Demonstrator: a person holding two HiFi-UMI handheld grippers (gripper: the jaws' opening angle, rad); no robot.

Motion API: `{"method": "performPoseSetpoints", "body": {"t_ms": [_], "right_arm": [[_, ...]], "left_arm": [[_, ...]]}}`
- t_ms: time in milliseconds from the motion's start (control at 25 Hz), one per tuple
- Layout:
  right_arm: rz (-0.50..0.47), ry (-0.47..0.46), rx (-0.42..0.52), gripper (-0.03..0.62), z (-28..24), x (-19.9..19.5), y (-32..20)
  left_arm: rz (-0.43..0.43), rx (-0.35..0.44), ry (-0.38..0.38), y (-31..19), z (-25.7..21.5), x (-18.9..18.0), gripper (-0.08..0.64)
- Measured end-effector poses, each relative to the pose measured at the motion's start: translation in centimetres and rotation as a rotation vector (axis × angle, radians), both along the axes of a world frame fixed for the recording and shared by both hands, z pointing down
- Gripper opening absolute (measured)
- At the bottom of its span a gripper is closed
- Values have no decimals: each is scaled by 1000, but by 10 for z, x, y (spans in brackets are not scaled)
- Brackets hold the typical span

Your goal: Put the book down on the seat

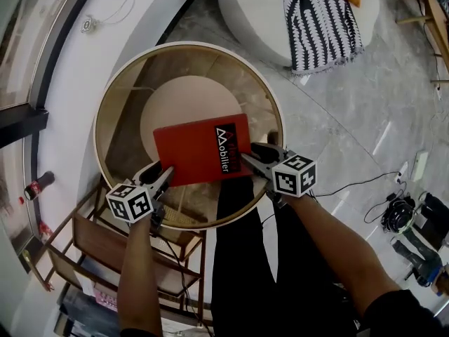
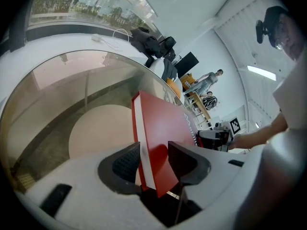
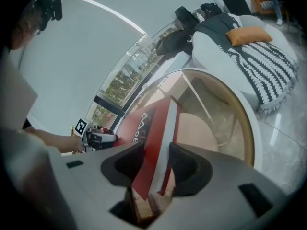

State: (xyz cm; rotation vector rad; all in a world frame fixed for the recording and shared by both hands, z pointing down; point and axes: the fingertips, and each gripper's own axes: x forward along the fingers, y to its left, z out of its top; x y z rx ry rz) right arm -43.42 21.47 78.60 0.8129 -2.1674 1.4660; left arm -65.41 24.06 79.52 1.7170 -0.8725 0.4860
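Red book (image 1: 200, 149), thin, white lettering near one end, level over the near rim of the glass table (image 1: 189, 45). Clamped at opposite ends by left gripper (image 1: 165, 174) and right gripper (image 1: 256, 154), likely to keep it flat. Round white seat (image 1: 252, 12) well apart, beyond the far rim.

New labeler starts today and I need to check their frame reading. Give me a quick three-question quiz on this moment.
1. Which grippers clamp the red book?
2. True or false: the book lies on the white seat.
3. Directly below the book is: A round glass table; B kitchen sink; C cardboard box.
Key: 1 both, left gripper and right gripper; 2 false; 3 A.
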Motion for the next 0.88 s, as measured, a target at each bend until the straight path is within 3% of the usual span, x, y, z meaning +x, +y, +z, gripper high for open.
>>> {"method": "performPoseSetpoints", "body": {"t_ms": [520, 880], "right_arm": [[-15, 4, 19, 147, -6, 2, 5], [-30, -1, 111, 144, -60, 13, -11]], "left_arm": [[8, 26, -22, 2, -11, 5, 161], [34, 77, -45, -11, -59, 17, 160]]}}
